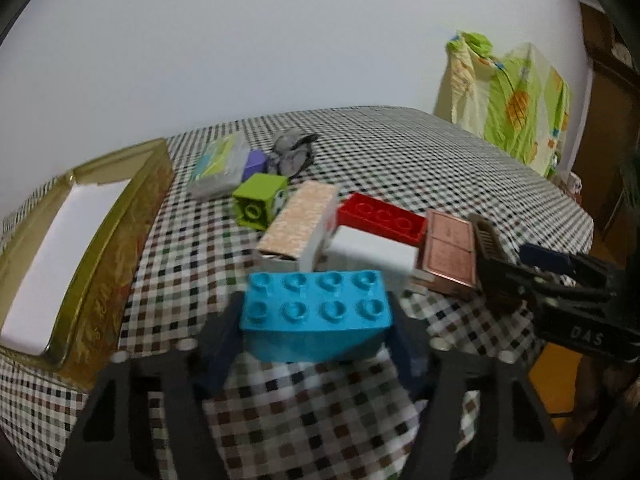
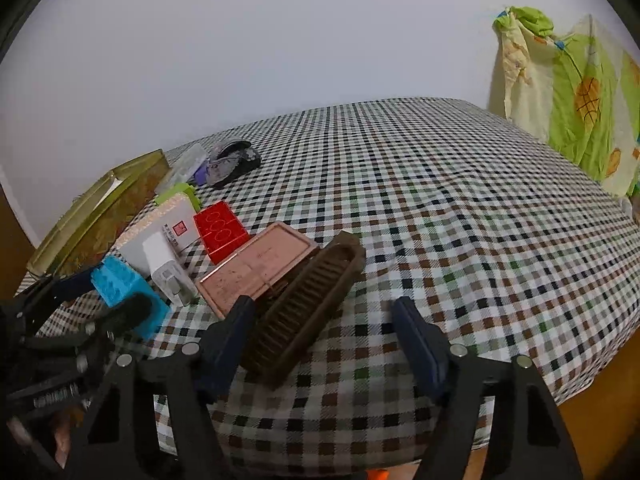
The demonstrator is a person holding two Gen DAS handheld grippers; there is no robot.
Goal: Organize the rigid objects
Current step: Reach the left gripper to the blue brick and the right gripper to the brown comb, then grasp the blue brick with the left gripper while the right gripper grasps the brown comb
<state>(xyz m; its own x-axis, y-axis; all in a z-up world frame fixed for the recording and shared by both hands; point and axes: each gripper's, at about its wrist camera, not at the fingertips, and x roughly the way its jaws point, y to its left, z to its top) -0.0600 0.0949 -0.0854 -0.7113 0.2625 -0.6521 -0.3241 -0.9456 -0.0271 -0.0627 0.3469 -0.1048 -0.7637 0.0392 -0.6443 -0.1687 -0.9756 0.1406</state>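
Your left gripper [image 1: 316,320] clamped on the blue brick [image 1: 316,312], white box [image 1: 372,258] crowding at twelve o'clock, right gripper [image 2: 324,324] spread wide beside the brown comb [image 2: 304,304], gold tin [image 1: 100,248] at ten, checkered cloth [image 2: 460,220], white wall [image 2: 280,40] beyond.

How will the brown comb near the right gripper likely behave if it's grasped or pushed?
The comb looks like hard plastic, so probably stiff and light. It lies flat on the tablecloth, so it should slide rather than roll. Its long, narrow shape may pivot if the open right gripper catches one end.
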